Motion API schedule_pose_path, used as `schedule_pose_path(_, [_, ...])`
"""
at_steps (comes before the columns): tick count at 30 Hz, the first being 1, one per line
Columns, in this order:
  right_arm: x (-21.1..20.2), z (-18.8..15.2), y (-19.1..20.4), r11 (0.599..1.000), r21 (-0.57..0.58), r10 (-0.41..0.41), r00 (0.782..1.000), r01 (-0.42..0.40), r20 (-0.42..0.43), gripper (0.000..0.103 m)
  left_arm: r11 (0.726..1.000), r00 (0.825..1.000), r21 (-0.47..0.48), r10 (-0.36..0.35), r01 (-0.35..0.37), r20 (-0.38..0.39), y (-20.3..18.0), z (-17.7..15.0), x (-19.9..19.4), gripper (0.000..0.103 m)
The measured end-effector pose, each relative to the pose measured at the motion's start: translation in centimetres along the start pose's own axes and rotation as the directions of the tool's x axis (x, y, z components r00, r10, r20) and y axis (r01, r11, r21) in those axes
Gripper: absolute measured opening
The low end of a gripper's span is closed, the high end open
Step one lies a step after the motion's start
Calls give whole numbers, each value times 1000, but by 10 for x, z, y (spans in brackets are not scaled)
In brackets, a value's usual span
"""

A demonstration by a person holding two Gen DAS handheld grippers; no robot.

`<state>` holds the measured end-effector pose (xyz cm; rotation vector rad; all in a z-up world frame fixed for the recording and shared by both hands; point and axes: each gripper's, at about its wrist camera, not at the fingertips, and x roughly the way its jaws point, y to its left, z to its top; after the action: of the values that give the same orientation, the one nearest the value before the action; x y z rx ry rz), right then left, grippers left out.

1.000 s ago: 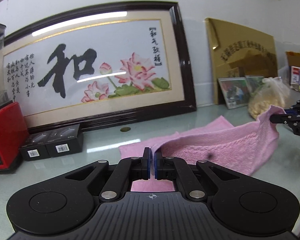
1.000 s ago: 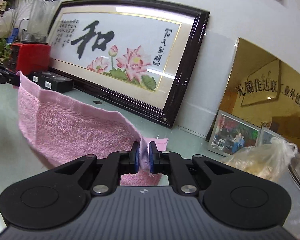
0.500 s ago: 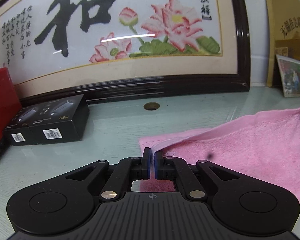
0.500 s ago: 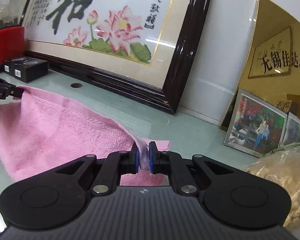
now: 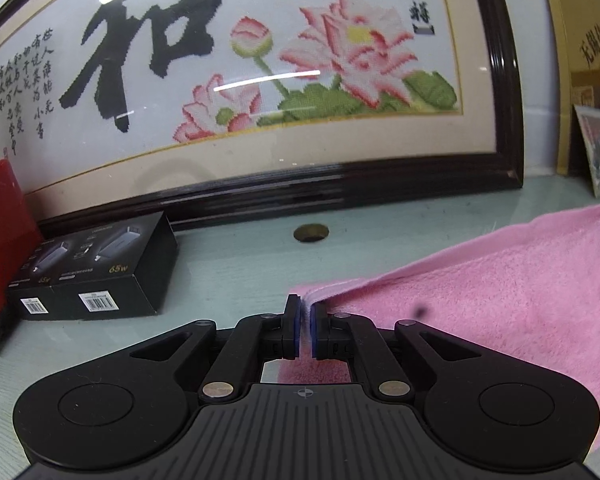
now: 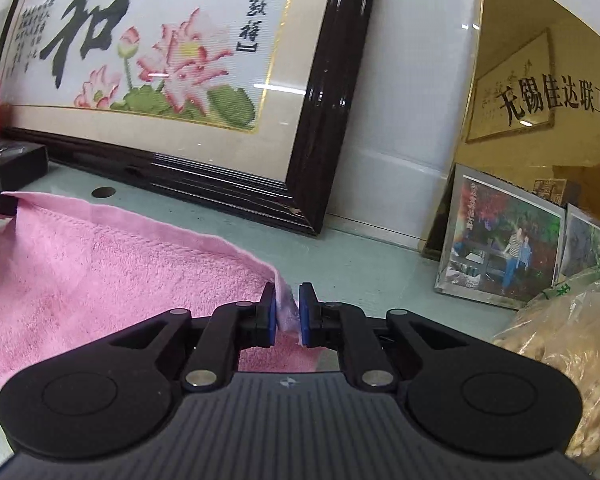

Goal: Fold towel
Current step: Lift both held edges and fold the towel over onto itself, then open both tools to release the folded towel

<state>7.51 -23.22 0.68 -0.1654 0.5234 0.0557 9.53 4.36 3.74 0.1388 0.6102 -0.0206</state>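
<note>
Towel [image 5: 520,300] position: pink terry cloth lies on the pale green tabletop [image 5: 228,264] in front of the framed lotus embroidery [image 5: 260,80], with one layer brought over another so that the upper edge runs between the two tools. Left gripper [image 5: 305,322]: jaws nearly together, clamped on the near-left corner of the upper layer; the cloth edge emerges just above the pads. Right gripper [image 6: 287,312]: jaws slightly apart with a thin tuck of the opposite corner between the blue pads; whether both pads press firmly on it is not certain from this view, since a small gap shows beside the fabric. In the right wrist view the left tool tip appears at the far left edge, holding its corner up so the hem sags gently between the two holds. Step in hand, as judged: laying the carried edge onto the lower layer to complete a fold. Procedure: keep both corners at equal height and equal tension so the hem stays straight; align the carried edge with the edge beneath before lowering; set both corners down together, then release. Keep clear of the black boxes [image 5: 92,280] at left and the plastic bag [image 6: 560,340] at right.
</note>
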Motion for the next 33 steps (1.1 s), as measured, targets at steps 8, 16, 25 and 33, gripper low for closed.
schedule_pose_path(8, [27,-5,2,1000,5,-4,998,4,-67,18,1000,997,-15,13,-14,-74,2,1,22,14])
schedule_pose_path(16, [0,-2,-33,978,206,17,999,-24,40,50,990,998,-127,56,-55,4,34,7,-4,61])
schedule_pose_path(25, [-5,-6,-59,932,331,123,988,-147,94,50,989,989,43,-138,141,-57,10,-19,-21,65])
schedule_pose_path(33, [24,-19,-86,846,436,292,951,-307,103,56,985,992,128,-106,115,-74,-3,-32,-20,80])
